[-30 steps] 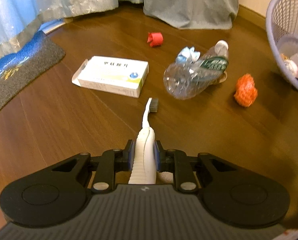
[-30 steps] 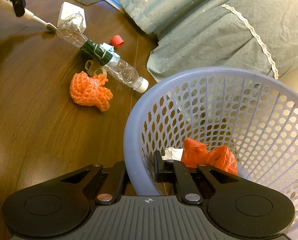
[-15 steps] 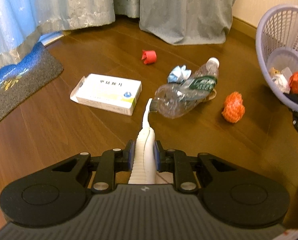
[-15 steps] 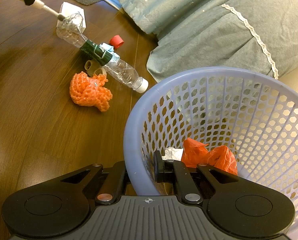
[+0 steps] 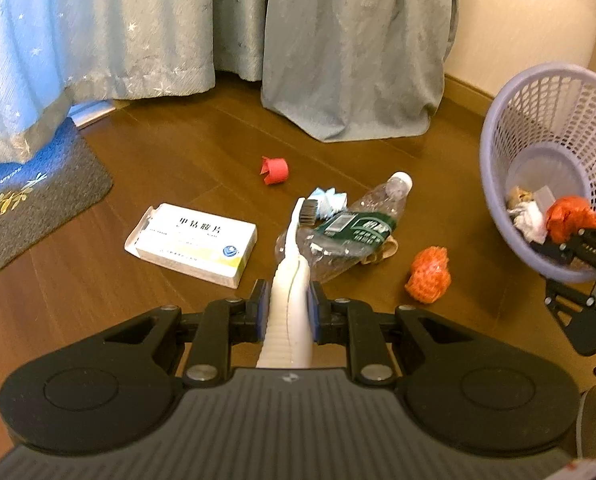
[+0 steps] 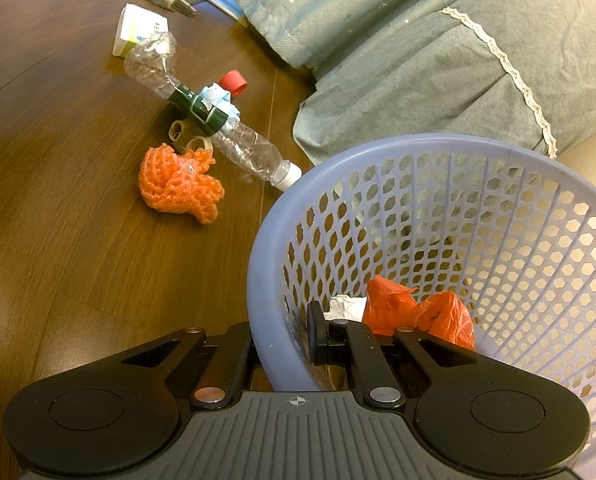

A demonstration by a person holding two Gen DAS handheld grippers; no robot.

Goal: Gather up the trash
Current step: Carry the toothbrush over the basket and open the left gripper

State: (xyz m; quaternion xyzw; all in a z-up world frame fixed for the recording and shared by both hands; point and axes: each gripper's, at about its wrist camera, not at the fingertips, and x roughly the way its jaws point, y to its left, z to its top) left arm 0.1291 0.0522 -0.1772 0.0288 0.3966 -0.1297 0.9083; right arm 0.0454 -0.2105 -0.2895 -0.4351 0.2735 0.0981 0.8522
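1. Nearest, the left gripper (image 5: 286, 308) is clamped on the thick white handle of a toothbrush (image 5: 294, 256), held above the floor (image 5: 98, 280), bristle head pointing away toward the litter.
2. The right gripper (image 6: 282, 344) pinches the near rim of the lavender mesh basket (image 6: 266, 248), one finger outside the wall and one inside, closed on the plastic.
3. Inside the basket lie a crumpled orange bag (image 6: 417, 308), a wad of white paper (image 6: 347, 307) and a few smaller scraps I can't make out.
4. On the floor just left of the basket sits an orange net ball (image 5: 429, 275).
5. Beyond it, a crushed clear bottle (image 5: 349, 228) with a dark green label lies on its side, white cap toward the basket. A tan ring-shaped scrap (image 6: 186, 136) pokes out from under it, and a crumpled blue-white wrapper (image 5: 329, 200) rests against it.
6. Left of the bottle, a white medicine box (image 5: 194, 240) lies flat, one end flap open.
7. Further off, a small red cap (image 5: 274, 169) lies alone.
8. At the back, pale curtains (image 5: 337, 48) reach the floor, with a grey-and-blue doormat (image 5: 26, 200) at the far left.
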